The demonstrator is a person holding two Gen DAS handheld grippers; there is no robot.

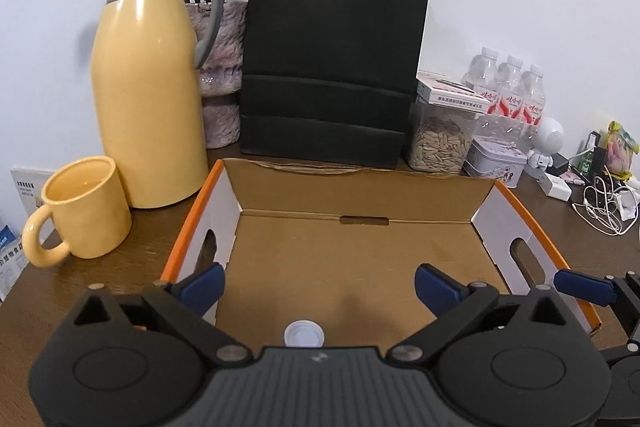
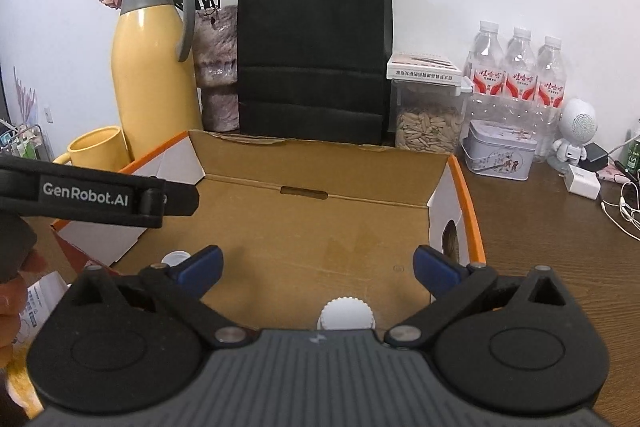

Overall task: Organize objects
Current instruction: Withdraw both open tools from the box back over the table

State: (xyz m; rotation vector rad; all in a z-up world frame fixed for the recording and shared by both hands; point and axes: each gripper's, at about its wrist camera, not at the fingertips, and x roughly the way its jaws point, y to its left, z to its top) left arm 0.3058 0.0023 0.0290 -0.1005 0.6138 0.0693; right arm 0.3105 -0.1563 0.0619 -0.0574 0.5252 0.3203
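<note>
An open cardboard box (image 1: 360, 247) with orange edges sits on the brown table; it also shows in the right wrist view (image 2: 320, 227). My left gripper (image 1: 318, 285) is open and empty above the box's near part, over a white bottle cap (image 1: 304, 334). My right gripper (image 2: 318, 267) is open and empty over the box, with a ribbed white bottle cap (image 2: 346, 313) just below it. A second white cap (image 2: 175, 259) shows by its left finger. The left gripper's body (image 2: 100, 197) crosses the left of the right wrist view.
A yellow thermos jug (image 1: 148, 99) and yellow mug (image 1: 84, 207) stand left of the box. A black paper bag (image 1: 332, 67) stands behind it. A seed jar (image 1: 438, 143), a tin (image 1: 496, 161), water bottles (image 1: 508, 91) and cables (image 1: 604, 203) lie right.
</note>
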